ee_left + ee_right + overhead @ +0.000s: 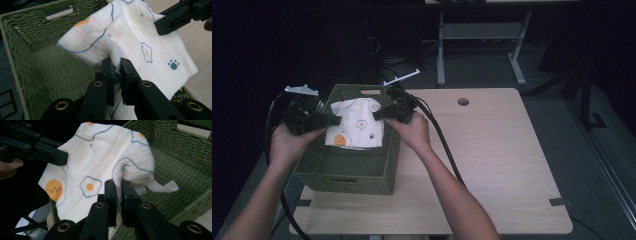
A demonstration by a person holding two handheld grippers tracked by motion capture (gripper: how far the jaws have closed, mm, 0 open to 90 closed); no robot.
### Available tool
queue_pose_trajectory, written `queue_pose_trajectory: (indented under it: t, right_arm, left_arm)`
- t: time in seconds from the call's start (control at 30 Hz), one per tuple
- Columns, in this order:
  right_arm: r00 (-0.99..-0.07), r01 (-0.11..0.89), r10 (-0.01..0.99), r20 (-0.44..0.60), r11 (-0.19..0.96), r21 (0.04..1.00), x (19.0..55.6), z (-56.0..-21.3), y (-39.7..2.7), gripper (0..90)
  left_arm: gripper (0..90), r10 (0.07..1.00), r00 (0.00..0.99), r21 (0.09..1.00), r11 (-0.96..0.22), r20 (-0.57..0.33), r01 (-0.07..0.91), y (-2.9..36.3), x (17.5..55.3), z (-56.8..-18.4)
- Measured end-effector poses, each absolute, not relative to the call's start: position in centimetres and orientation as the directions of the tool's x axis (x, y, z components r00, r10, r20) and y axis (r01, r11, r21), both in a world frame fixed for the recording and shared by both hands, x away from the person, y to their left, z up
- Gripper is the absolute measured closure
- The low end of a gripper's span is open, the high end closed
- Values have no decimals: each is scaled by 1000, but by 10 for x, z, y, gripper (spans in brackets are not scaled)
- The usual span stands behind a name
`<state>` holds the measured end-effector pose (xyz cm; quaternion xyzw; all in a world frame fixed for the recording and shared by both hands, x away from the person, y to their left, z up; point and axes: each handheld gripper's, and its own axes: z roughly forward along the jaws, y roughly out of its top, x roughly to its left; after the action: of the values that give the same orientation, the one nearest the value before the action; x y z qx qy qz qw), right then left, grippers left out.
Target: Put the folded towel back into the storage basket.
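Left gripper (331,120): jaws clenched on the cloth (356,125).
Right gripper (377,114): jaws clenched on the cloth.
Basket (344,172): near left corner of the worktop (502,165).

The cloth (354,125) hid most of the far part of the basket (347,172) floor in the high view. Its pinched corners lay out of sight between the closed jaws in both gripper views. The person's forearms were cut off by the near edge, and the dark room beyond the table (492,150) was unreadable.
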<state>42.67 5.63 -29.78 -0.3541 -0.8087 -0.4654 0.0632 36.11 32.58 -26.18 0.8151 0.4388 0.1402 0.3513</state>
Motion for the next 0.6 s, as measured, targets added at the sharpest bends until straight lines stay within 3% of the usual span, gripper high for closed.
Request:
queue_pose_trajectory:
  t: [0.6]
  right_arm:
    - [-735,641,512,445,310,702,432,-310,69,842]
  left_arm:
    - [833,825,560,668,-375,-75,643,337,369,-274]
